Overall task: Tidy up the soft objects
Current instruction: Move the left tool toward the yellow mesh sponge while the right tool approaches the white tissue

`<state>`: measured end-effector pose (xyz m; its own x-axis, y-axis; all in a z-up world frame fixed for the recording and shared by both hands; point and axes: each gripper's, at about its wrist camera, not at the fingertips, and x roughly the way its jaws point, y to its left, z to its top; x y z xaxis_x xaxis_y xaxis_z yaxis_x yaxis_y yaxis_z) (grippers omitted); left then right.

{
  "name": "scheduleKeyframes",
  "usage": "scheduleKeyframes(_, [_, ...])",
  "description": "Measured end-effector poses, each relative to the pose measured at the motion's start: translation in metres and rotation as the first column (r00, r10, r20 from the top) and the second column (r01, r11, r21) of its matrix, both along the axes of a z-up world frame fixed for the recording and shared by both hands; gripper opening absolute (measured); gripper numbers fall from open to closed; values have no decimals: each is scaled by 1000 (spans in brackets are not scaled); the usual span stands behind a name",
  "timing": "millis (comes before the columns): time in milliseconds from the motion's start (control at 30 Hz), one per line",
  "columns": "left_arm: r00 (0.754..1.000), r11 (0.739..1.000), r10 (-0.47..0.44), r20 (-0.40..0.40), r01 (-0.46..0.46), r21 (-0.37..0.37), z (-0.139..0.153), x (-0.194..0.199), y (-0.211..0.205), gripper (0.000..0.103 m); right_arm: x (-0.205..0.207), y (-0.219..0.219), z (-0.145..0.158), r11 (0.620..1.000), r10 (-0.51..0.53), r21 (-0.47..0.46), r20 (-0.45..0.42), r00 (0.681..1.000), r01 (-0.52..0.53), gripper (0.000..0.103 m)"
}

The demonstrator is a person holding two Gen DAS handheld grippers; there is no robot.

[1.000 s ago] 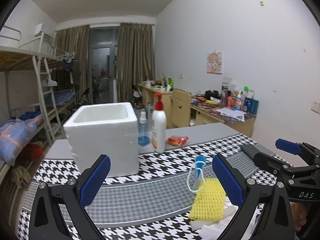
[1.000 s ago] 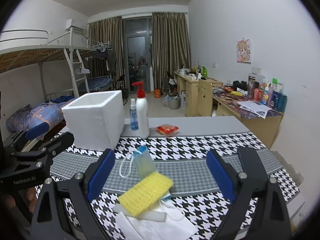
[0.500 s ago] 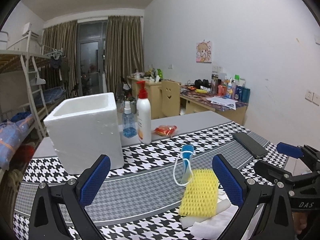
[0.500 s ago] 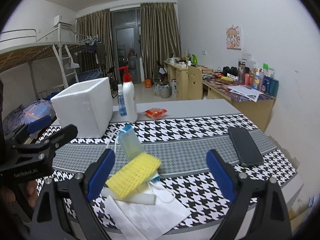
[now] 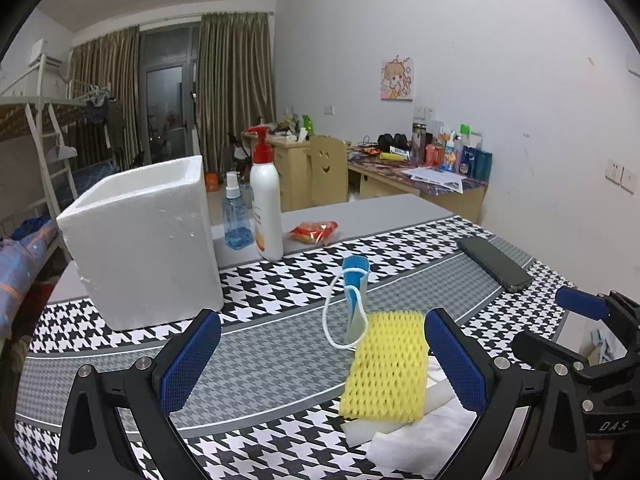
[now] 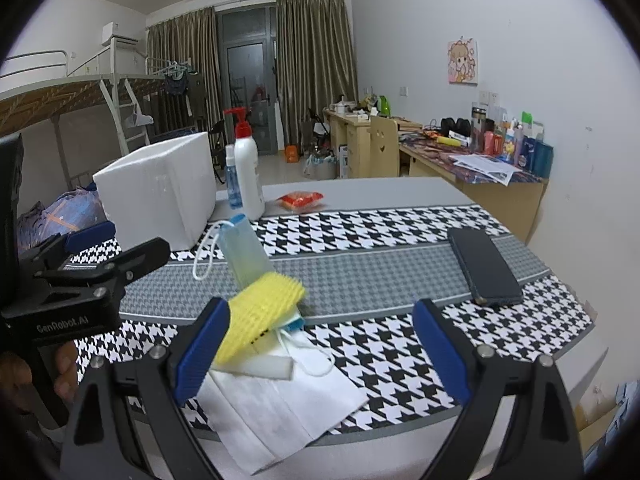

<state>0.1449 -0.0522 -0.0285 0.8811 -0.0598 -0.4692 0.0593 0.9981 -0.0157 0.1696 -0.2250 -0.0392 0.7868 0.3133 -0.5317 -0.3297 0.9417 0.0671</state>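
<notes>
A yellow foam net point(image 5: 386, 364) point(image 6: 262, 314) lies on a white foam slab point(image 6: 262, 366) and white tissue sheets point(image 6: 288, 408) near the table's front edge. Behind it a blue face mask point(image 5: 354, 296) point(image 6: 244, 250) with white ear loops stands partly upright. A white foam box point(image 5: 144, 240) point(image 6: 160, 196) sits at the back left, open at the top. My left gripper point(image 5: 320, 364) is open and empty, a little short of the net. My right gripper point(image 6: 320, 350) is open and empty, with the net by its left finger.
A white pump bottle point(image 5: 266, 208) and a blue spray bottle point(image 5: 236, 216) stand beside the foam box. A red snack packet point(image 5: 314, 230) lies behind the houndstooth cloth point(image 5: 272, 360). A dark phone point(image 6: 482, 266) rests at the right. Desks and a bunk bed stand beyond.
Both grippers have drifted back and to the right, so the table's contents shifted left in view and the phone came into sight. Both stayed open. Nothing on the table moved.
</notes>
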Motion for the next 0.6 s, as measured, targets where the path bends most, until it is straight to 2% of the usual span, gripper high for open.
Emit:
scheduleKeyframes(367, [997,999,-38,-64,40,31,-19,13,-16,102,-7,-8,-21,999,25,-28,-63,998,-27,95])
scheduleKeyframes(600, [993,997,-64,-102,69,46,-28,20,-29,102,-7,-16,-30,1000,19,-12,-91,996,-21,95])
